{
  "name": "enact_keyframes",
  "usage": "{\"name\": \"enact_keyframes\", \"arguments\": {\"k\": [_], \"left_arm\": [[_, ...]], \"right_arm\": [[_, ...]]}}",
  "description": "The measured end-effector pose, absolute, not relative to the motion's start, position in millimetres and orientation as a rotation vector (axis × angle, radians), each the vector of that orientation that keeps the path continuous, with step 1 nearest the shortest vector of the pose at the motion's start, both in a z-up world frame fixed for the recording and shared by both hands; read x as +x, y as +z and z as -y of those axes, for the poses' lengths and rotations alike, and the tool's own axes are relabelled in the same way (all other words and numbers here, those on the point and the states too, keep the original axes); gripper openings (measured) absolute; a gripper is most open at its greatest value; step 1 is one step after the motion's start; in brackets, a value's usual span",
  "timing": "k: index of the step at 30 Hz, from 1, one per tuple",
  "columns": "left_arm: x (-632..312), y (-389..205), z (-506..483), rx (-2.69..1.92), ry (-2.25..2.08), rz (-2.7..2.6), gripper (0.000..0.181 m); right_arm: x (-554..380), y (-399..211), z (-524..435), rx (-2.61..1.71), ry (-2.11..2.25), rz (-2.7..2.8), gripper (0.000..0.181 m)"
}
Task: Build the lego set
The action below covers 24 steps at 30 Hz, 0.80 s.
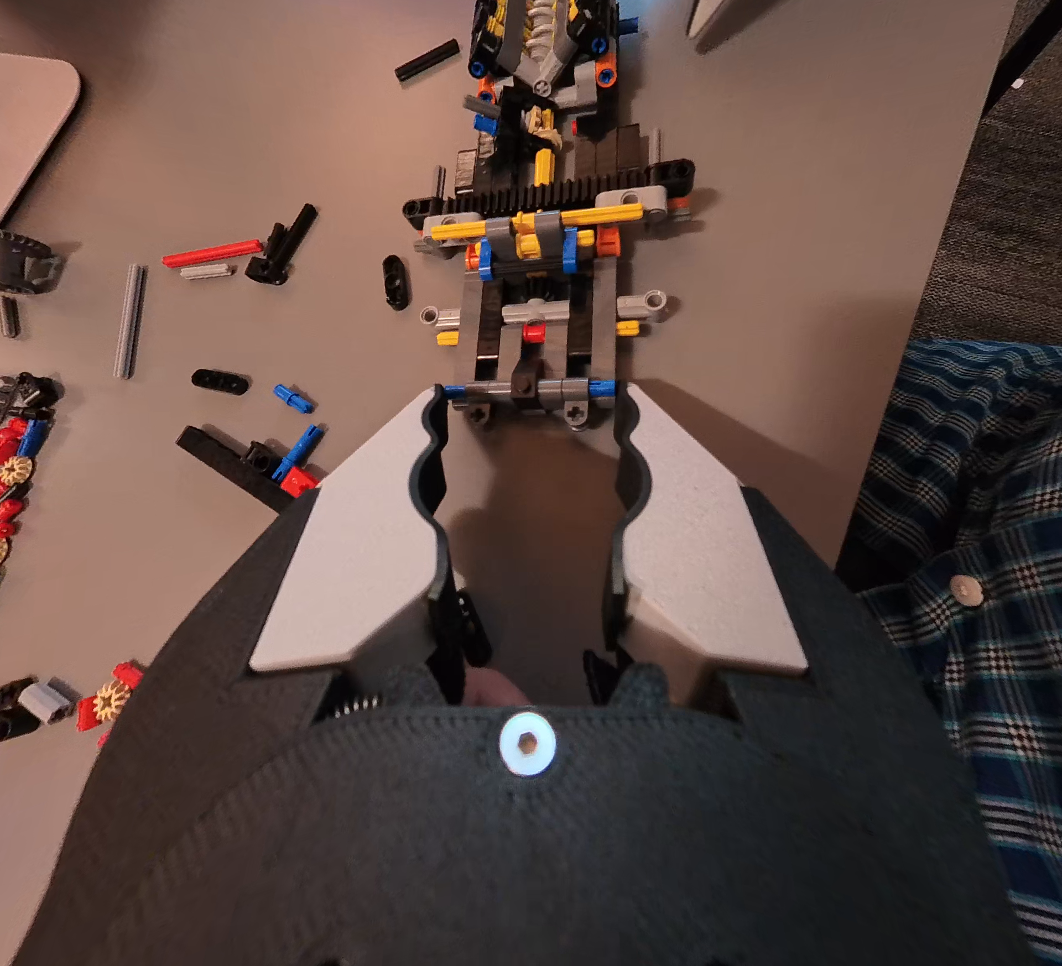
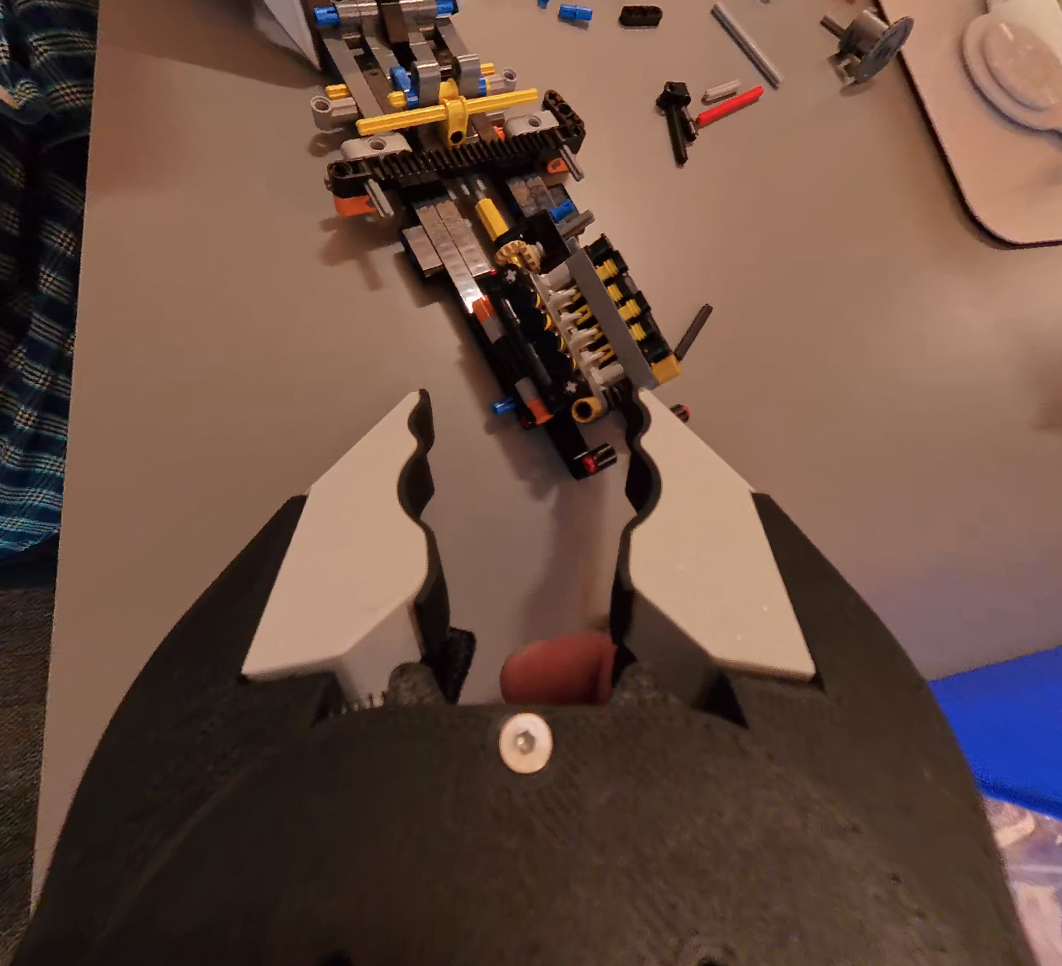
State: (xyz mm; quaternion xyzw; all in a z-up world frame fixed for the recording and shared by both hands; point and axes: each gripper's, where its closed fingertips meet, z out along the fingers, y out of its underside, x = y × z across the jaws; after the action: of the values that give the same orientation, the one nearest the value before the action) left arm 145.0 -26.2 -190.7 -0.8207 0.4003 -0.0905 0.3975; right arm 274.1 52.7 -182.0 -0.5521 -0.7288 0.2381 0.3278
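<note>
A long, partly built lego chassis (image 1: 540, 203) lies on a grey table (image 1: 241, 94) between 2 grippers. The left gripper (image 1: 528, 392) is spread at its narrow end, fingertips beside the blue pins. The right gripper (image 2: 531, 398) is spread at the engine end, holding nothing; loose pieces (image 1: 224, 260) lie nearby.
</note>
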Motion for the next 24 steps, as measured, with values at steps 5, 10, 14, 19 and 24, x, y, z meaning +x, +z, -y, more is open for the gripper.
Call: {"name": "enact_keyframes", "arguments": {"k": [5, 10, 14, 19, 24], "left_arm": [[144.9, -190.6, 26.1, -2.076, -0.226, -1.015, 0.057], [144.9, -190.7, 26.1, -2.077, -0.228, -1.014, 0.057], [144.8, -190.7, 26.2, -2.079, -0.230, -1.013, 0.057], [144.6, -190.8, 26.0, -2.079, -0.230, -1.013, 0.057], [144.6, -190.9, 25.9, -2.079, -0.232, -1.014, 0.057]], "right_arm": [[278.3, -181.9, -49.2, -1.442, 0.626, 1.928, 0.061], [280.9, -180.5, -49.2, -1.442, 0.621, 1.931, 0.061], [276.2, -179.2, -53.1, -1.441, 0.631, 1.903, 0.068], [276.3, -183.7, -51.4, -1.440, 0.626, 1.922, 0.067], [282.1, -182.5, -49.1, -1.432, 0.625, 1.938, 0.060]]}}
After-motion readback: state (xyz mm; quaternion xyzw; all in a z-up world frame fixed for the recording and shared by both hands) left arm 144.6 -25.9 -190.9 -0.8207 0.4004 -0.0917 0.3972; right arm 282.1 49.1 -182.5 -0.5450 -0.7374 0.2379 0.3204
